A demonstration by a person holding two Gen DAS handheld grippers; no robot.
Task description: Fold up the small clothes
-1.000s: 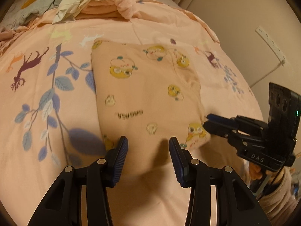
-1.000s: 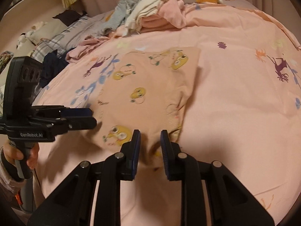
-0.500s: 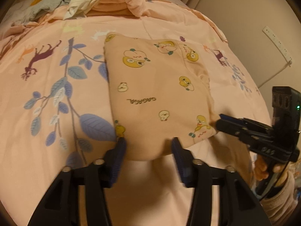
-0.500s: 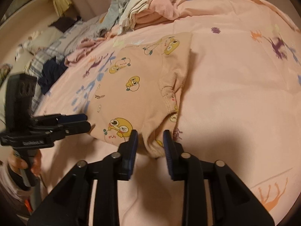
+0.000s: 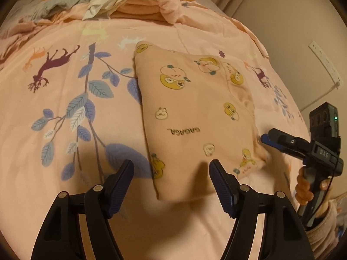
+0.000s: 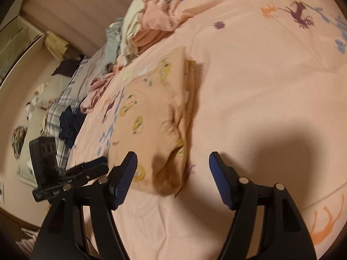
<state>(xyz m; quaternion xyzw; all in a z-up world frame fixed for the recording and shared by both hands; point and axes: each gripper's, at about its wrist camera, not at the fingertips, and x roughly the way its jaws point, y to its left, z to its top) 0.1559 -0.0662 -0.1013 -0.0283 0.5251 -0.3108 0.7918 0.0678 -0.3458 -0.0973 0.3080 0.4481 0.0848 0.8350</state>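
Bedspread; garment before hand-held gripper

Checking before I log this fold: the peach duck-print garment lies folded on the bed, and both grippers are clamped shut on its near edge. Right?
Not quite. The garment does lie folded on the bed, but neither gripper holds it: the left gripper and right gripper both stand open just short of its near edge, as each wrist view shows.

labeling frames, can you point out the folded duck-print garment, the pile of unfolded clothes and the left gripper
folded duck-print garment (image 5: 195,117), left wrist view, on its flat top face.
pile of unfolded clothes (image 5: 130,2), left wrist view, on the cream piece.
left gripper (image 5: 171,186), left wrist view, midway between its fingertips.
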